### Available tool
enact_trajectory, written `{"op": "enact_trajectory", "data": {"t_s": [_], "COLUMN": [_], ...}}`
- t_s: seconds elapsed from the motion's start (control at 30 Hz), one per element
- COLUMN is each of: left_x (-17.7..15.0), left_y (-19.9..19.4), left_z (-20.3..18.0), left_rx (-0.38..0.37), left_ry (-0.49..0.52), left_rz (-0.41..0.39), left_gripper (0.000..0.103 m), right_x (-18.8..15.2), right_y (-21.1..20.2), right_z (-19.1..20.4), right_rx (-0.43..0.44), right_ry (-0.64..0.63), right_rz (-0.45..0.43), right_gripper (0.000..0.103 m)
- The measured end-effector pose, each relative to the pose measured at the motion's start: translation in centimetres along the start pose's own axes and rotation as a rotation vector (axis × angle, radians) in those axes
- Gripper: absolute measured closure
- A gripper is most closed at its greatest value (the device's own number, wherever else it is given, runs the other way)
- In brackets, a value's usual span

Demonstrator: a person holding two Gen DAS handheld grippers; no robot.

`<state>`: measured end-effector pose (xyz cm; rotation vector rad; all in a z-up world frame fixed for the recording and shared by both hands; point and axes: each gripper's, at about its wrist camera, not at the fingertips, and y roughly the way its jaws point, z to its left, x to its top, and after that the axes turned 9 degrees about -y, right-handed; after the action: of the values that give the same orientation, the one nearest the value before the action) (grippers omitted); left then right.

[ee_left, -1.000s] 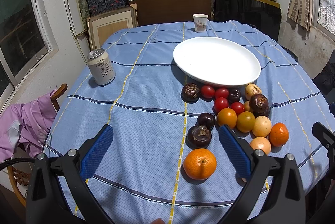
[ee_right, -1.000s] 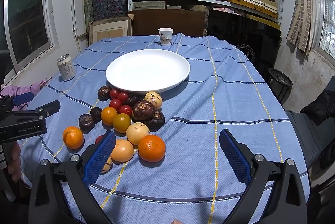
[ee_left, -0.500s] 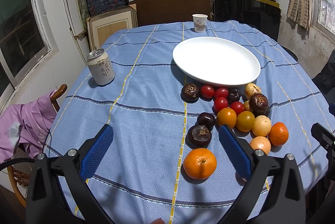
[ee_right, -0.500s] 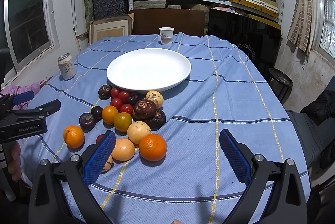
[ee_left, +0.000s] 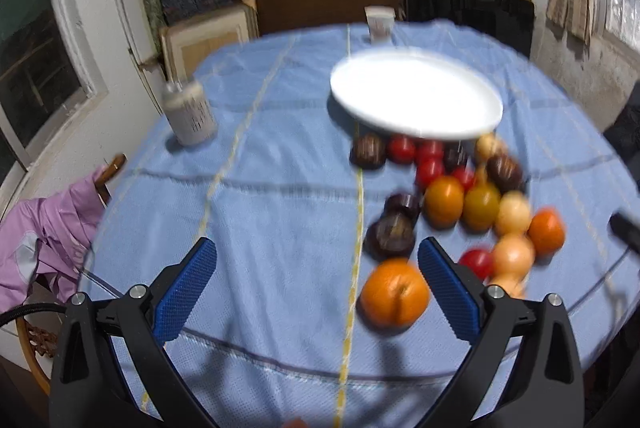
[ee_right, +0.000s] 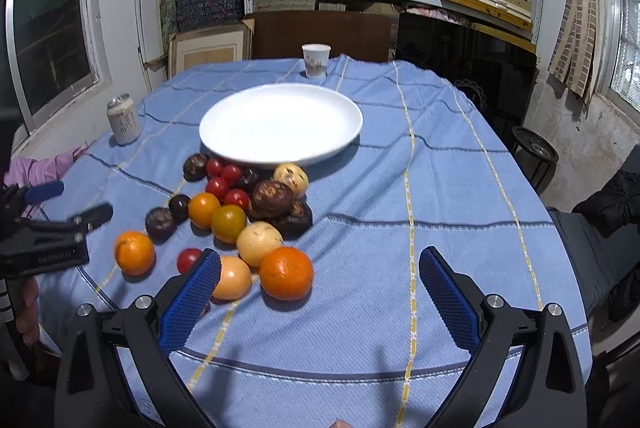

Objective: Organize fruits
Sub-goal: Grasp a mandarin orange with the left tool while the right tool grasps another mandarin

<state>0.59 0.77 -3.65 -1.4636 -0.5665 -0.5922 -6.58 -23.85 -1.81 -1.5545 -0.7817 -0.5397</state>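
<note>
Round loose fruits [ee_right: 248, 212] all lie clustered on our blue-clothed table [ee_right: 440, 188] beside the bare white round plate [ee_right: 280, 124]; both hand-held grippers [ee_left: 318, 288] [ee_right: 318, 288] gape, holding nothing; sorting remains.

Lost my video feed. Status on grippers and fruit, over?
Left gripper open, empty. Right gripper open, empty. Fruit pile on the cloth, white plate bare. Nothing blocking the plate.
</note>
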Motion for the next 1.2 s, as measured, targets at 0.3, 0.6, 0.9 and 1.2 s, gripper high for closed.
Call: {"op": "enact_trajectory", "data": {"t_s": [0.3, 0.6, 0.9, 1.2], "left_x": [-2.6, -3.9, -4.3, -4.2], "left_y": [1.1, 4.2, 4.3, 4.5], "left_z": [-0.8, -2.6, -2.8, -2.7], "left_rx": [-0.143, -0.206, -0.207, -0.209], "left_ry": [0.058, 0.098, 0.134, 0.129], "left_rz": [0.032, 0.115, 0.089, 0.086], "left_gripper": [0.004, 0.046, 0.057, 0.053], "right_x": [-1.2, -1.9, -1.7, -1.5], "right_y": [1.5, 3.5, 5.6, 8.3], "right_z": [-0.2, -0.1, 1.3, 1.3], "right_rx": [0.008, 0.020, 0.067, 0.153], "right_ry": [-0.006, -0.028, -0.065, -0.009], "right_rz": [0.049, 0.108, 0.138, 0.177], "right_gripper": [0.003, 0.018, 0.018, 0.036]}}
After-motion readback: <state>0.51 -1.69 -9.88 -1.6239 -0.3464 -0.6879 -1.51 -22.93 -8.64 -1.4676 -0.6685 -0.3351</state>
